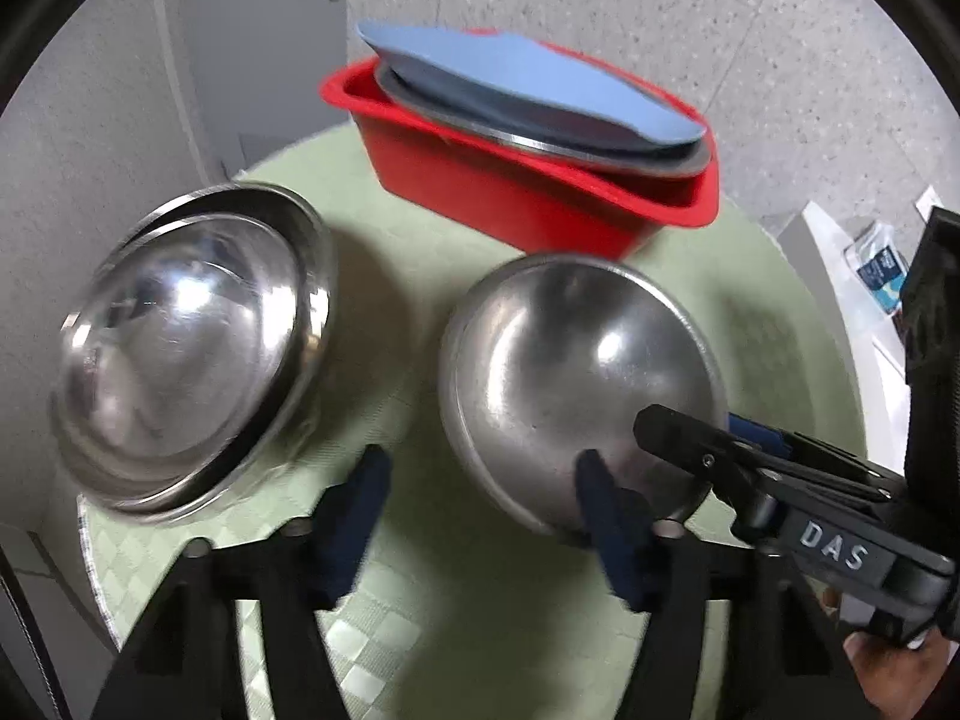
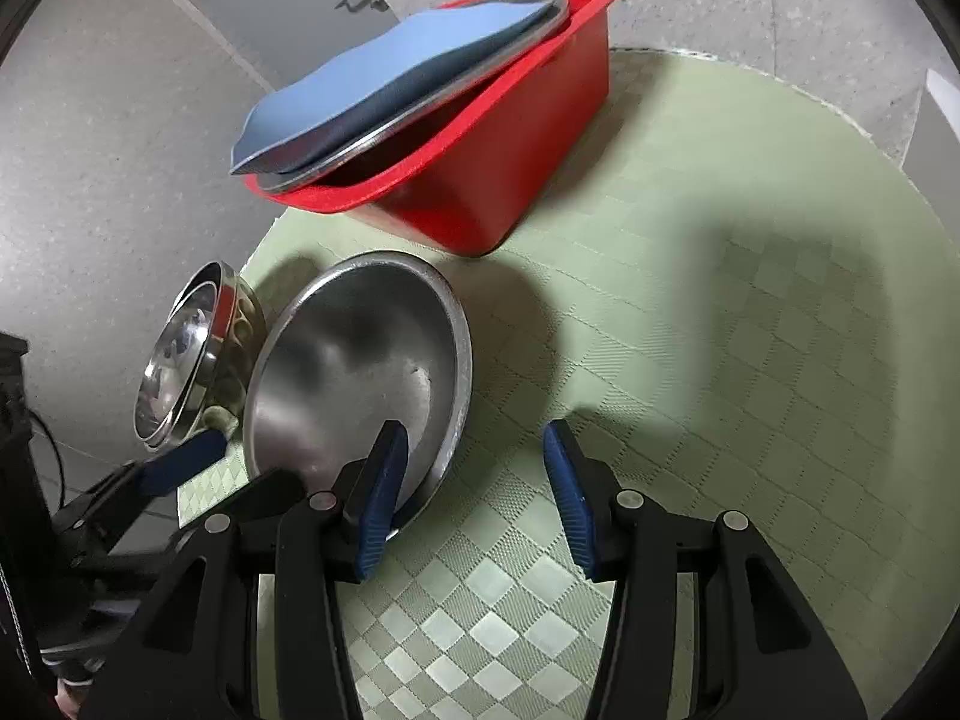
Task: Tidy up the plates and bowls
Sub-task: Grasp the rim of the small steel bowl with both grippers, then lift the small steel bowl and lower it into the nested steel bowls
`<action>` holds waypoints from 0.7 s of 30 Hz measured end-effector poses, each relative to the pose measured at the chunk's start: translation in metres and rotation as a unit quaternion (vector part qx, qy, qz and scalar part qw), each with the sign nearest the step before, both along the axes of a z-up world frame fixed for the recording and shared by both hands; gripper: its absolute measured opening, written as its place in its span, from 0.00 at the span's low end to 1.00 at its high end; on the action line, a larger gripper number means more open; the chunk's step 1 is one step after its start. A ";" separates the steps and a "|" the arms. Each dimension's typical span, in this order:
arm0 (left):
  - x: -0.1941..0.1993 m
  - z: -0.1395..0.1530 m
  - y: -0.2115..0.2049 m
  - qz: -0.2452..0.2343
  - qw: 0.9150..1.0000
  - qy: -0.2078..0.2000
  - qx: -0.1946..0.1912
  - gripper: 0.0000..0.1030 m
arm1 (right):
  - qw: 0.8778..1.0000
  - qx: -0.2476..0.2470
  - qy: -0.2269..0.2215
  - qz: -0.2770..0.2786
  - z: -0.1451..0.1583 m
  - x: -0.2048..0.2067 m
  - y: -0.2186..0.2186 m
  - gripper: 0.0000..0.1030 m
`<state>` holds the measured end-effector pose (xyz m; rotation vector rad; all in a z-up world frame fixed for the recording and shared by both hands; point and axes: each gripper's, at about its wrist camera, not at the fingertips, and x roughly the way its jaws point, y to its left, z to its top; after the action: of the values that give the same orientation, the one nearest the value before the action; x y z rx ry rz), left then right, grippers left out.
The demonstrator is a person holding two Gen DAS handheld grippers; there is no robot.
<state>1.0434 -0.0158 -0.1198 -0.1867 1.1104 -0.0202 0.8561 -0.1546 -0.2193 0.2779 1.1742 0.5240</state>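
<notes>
Straddling the bowl (image 2: 354,372) rim, my right tool (image 2: 474,480) gapes wide, left finger inside; left tool (image 1: 480,480), also wide, sits just left.

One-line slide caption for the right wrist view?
Open right gripper straddling the rim of a matte steel bowl on a green checkered mat, red plastic tub behind.

Red tub's (image 1: 540,204) contents under plates (image 1: 528,90)
</notes>
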 end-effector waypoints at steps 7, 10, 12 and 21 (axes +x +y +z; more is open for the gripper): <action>0.019 -0.008 -0.001 -0.035 0.999 0.003 -0.013 0.18 | 1.000 0.011 0.004 0.003 0.003 -0.005 0.003 0.22; 0.021 -0.001 -0.003 -0.055 0.998 -0.004 -0.016 0.18 | 1.000 0.008 -0.003 -0.009 0.010 -0.011 0.003 0.21; 0.019 0.005 -0.002 -0.069 0.997 -0.013 -0.020 0.18 | 1.000 0.008 -0.011 -0.020 0.020 -0.017 0.001 0.21; -0.003 0.049 0.039 -0.103 0.992 -0.066 -0.025 0.18 | 0.997 0.009 -0.060 -0.046 0.073 -0.048 0.026 0.21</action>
<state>1.0408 0.0230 -0.0708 -0.1129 0.9929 -0.2412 0.8082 -0.1290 -0.1465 0.3099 1.0351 0.4644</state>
